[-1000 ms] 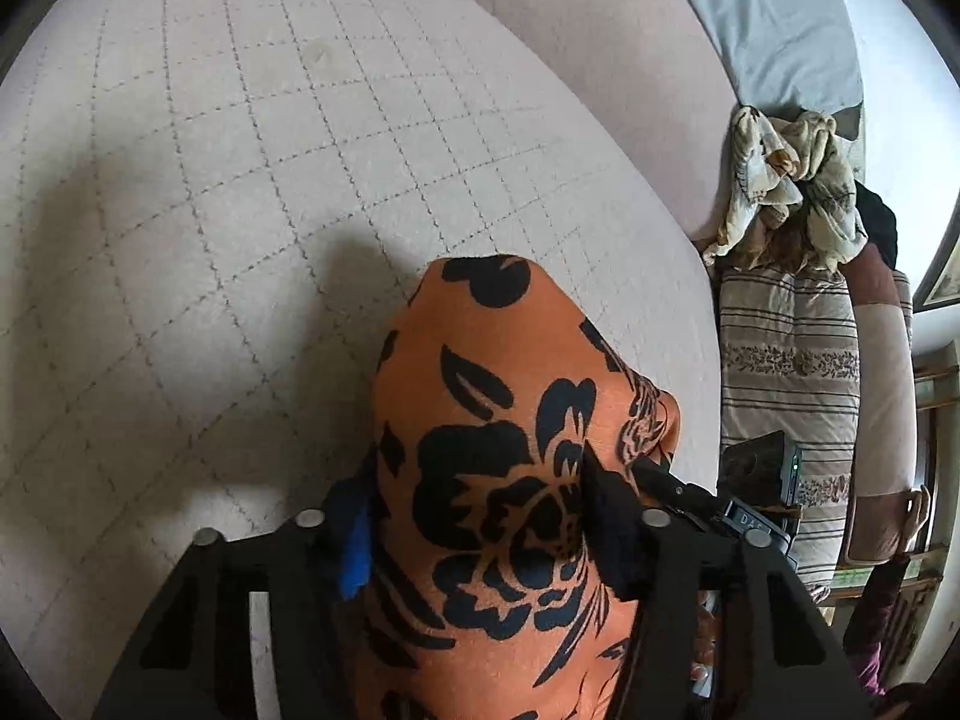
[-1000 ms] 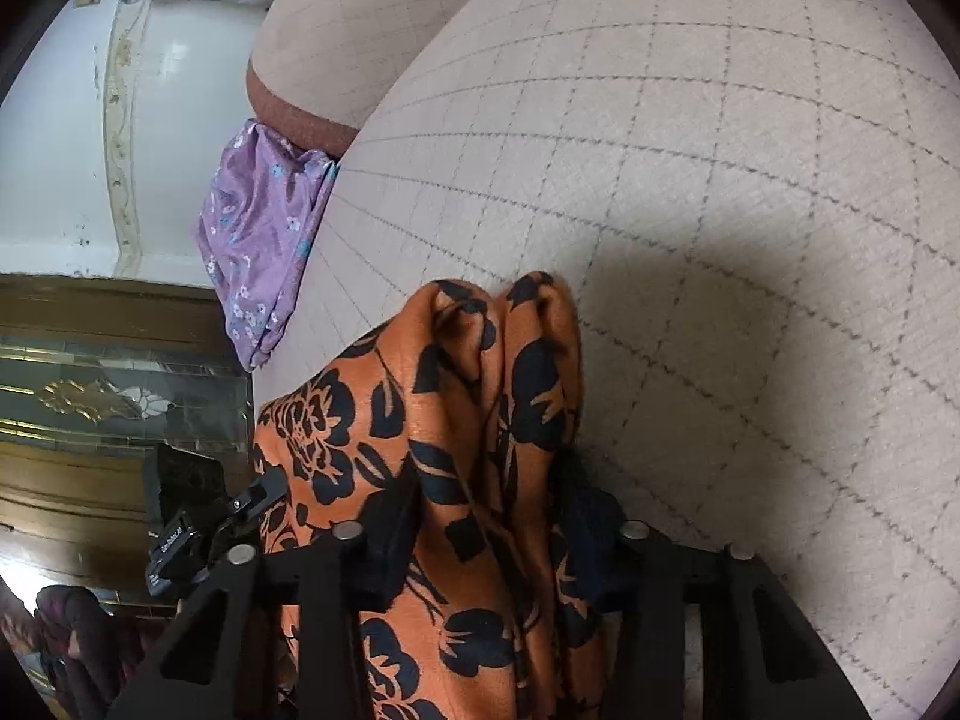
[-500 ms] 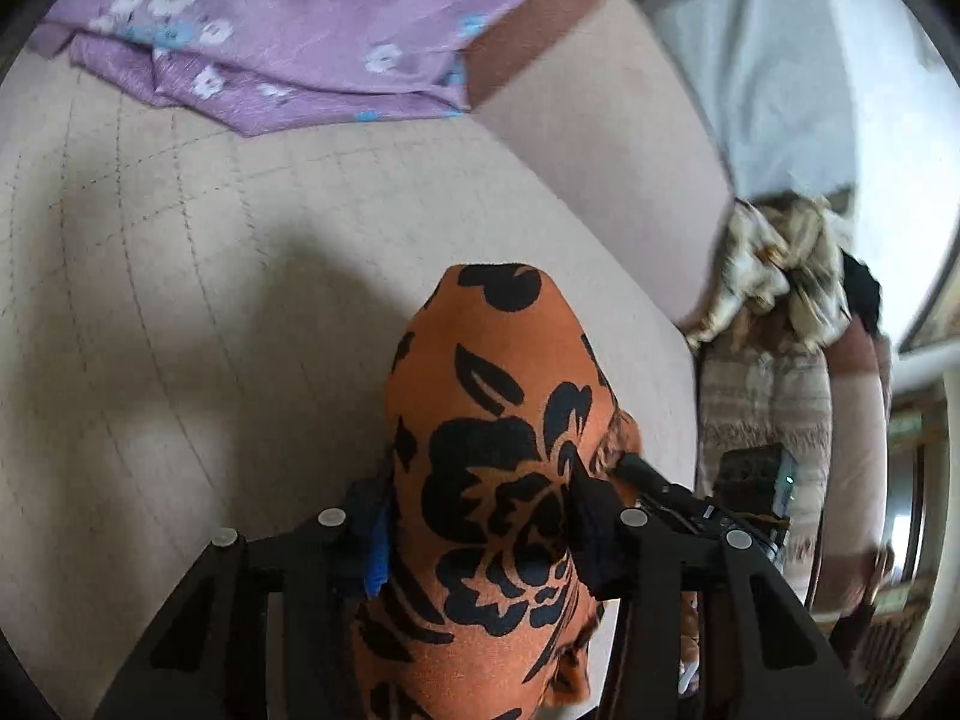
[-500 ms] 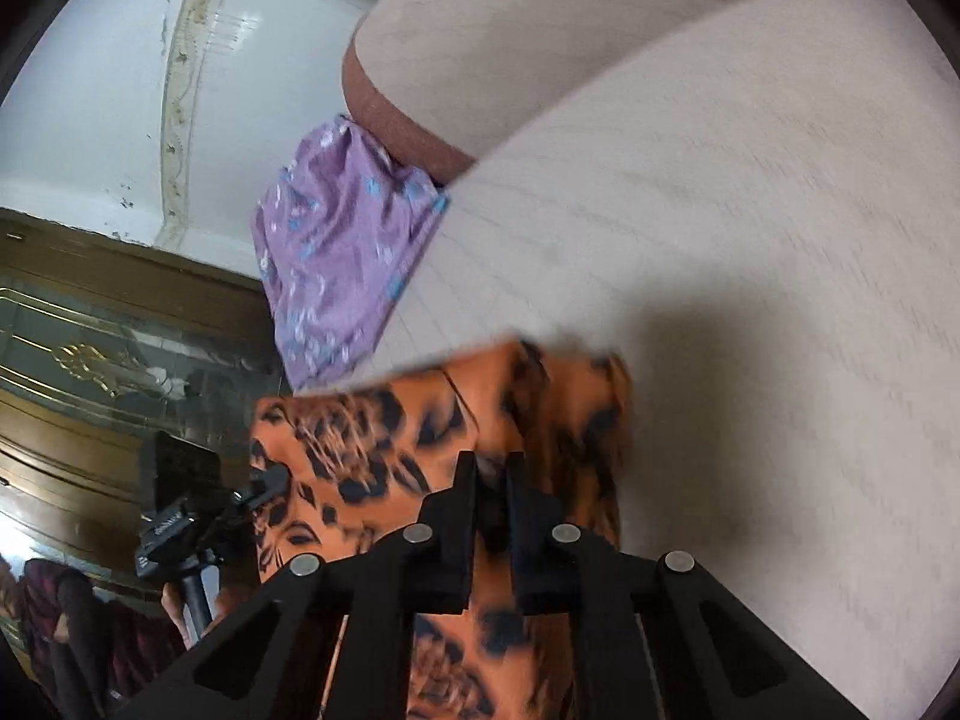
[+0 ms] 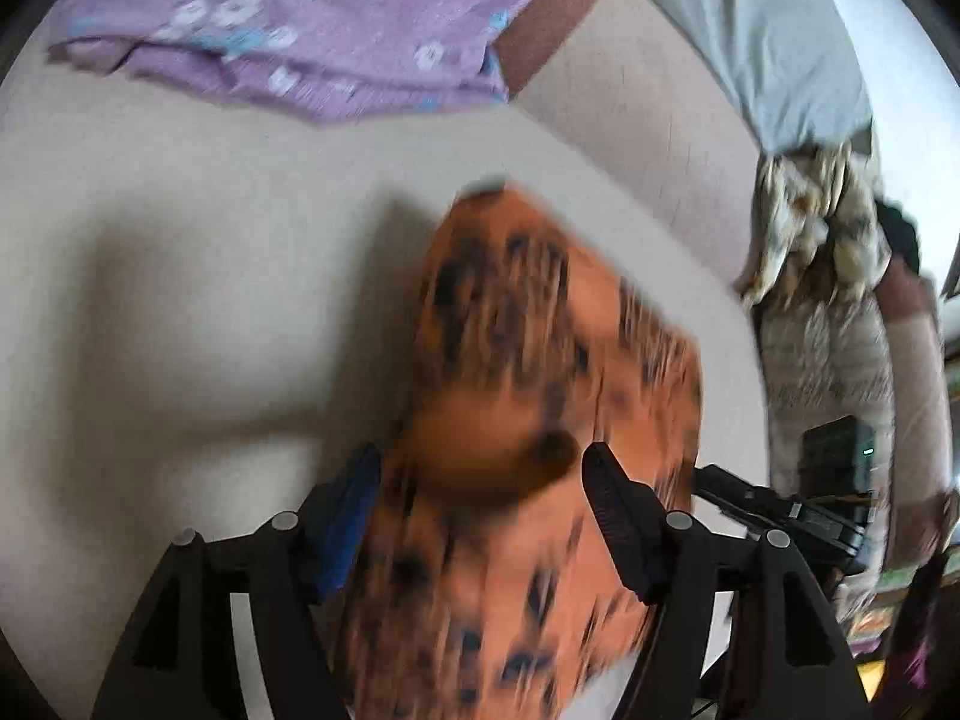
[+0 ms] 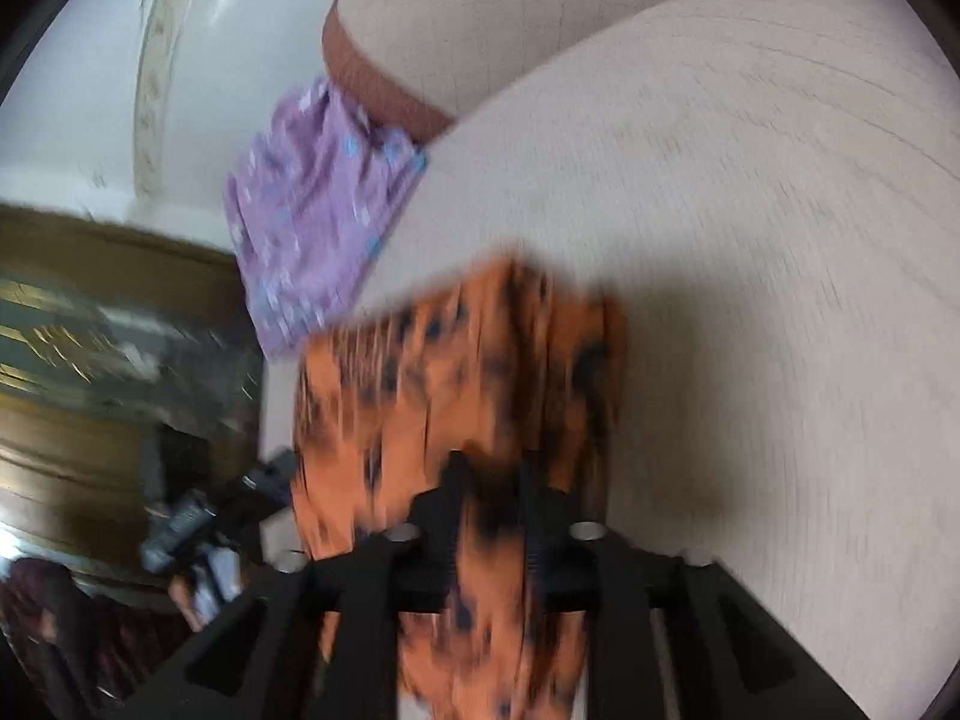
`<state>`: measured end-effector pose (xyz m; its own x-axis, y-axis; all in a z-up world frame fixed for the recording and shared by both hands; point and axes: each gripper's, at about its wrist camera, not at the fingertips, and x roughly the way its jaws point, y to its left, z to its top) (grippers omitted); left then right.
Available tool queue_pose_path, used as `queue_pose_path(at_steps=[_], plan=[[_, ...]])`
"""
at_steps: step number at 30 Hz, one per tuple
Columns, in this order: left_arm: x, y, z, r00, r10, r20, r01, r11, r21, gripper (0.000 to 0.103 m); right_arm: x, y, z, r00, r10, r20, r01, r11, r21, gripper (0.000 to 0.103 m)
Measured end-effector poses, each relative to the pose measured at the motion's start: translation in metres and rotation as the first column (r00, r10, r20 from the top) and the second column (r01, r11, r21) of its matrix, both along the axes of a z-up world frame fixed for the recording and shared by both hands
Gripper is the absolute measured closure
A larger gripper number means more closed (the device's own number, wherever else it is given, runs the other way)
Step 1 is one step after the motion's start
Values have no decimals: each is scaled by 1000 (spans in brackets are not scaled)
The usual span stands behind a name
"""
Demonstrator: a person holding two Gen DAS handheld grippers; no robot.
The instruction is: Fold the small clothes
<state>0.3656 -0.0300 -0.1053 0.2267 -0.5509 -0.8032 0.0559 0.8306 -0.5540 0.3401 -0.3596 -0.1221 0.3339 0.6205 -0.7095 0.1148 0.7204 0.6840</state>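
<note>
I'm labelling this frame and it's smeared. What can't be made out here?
- Orange cloth: print blurred by motion, both views.
- Its lower part: cut off by the bottom edge, behind the gripper bodies.
- Purple cloth: cropped by the top edge, left view.
- Right gripper, jaws opening: grip unclear.

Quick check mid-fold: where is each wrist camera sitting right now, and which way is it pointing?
Left wrist: on the left gripper, looking steeply down at the orange cloth between its opening jaws, over the beige cushion.
Right wrist: on the right gripper, angled down; the cloth sits between its opening jaws.
Shared: orange cloth, cushion, purple garment; each view shows the other gripper; blurred.
</note>
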Motion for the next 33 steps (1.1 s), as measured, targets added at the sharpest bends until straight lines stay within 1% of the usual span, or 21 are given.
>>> queue_pose_path(at_steps=[3, 4, 5, 6, 7, 9, 10, 11, 13, 14, 15, 16, 18, 19, 20, 21, 22, 24, 29, 31, 33], plan=[[-44, 4, -2, 999, -38, -6, 38, 999, 32, 32, -45, 19, -5, 999, -22, -30, 22, 1000, -11, 41], [-50, 4, -4, 999, -44, -5, 44, 998, 41, 32, -57, 24, -10, 999, -25, -42, 25, 1000, 4, 41], [-58, 5, -10, 999, -50, 2, 50, 997, 54, 32, -68, 29, -18, 997, -40, -66, 41, 999, 14, 42], [-62, 7, -16, 999, -42, 1, 42, 998, 55, 32, -73, 33, -22, 996, -49, -80, 50, 999, 7, 52], [-62, 8, -26, 1000, -24, -16, 25, 999, 37, 32, -75, 36, -24, 996, -50, -78, 50, 999, 0, 67], [-59, 15, -37, 998, -19, -56, 19, 1000, -5, 52, -82, 37, -28, 993, -80, -89, 83, 996, 24, 75], [-59, 21, -38, 998, -9, -67, 7, 1000, -28, 57, -86, 33, -28, 992, -92, -91, 97, 994, 53, 84], [-62, 33, -38, 997, 10, -82, -17, 997, -81, 71, -90, 31, -29, 991, -102, -91, 111, 989, 95, 84], [-69, 49, -34, 996, 40, -75, -52, 987, -154, 80, -102, 32, -26, 990, -117, -72, 127, 979, 157, 86], [-74, 57, -33, 997, 56, -58, -65, 985, -162, 85, -106, 32, -28, 991, -122, -59, 130, 981, 144, 86], [-77, 59, -36, 997, 57, -45, -62, 991, -121, 86, -109, 32, -35, 989, -127, -72, 134, 985, 105, 86], [-78, 60, -38, 998, 54, -41, -58, 993, -102, 86, -110, 32, -44, 987, -129, -94, 137, 987, 81, 86], [-82, 58, -39, 996, 73, -46, -78, 990, -114, 83, -109, 26, -55, 983, -142, -116, 158, 978, 138, 86], [-85, 53, -34, 998, 63, -31, -66, 991, -119, 82, -109, 23, -49, 984, -141, -105, 155, 977, 145, 83], [-87, 54, -30, 998, 61, -21, -63, 991, -116, 74, -110, 24, -37, 989, -128, -72, 136, 984, 116, 82], [-90, 56, -27, 998, 67, -16, -69, 991, -113, 61, -111, 26, -28, 992, -114, -44, 117, 990, 82, 81], [-94, 59, -26, 997, 76, -11, -77, 991, -108, 56, -115, 29, -19, 994, -104, -23, 105, 994, 32, 79], [-97, 60, -22, 995, 99, 9, -98, 991, -86, 42, -124, 32, -14, 995, -101, -8, 101, 995, -11, 77], [-93, 50, -27, 998, 63, 30, -62, 998, -14, 40, -128, 27, -27, 992, -119, -43, 115, 991, -67, 74], [-93, 40, -28, 999, 30, 35, -32, 999, 42, 40, -130, 25, -22, 993, -114, -32, 111, 988, -105, 74], [-97, 26, -33, 998, 0, 67, -10, 989, 146, 35, -129, 36, -17, 995, -99, -16, 94, 975, -202, 74]])
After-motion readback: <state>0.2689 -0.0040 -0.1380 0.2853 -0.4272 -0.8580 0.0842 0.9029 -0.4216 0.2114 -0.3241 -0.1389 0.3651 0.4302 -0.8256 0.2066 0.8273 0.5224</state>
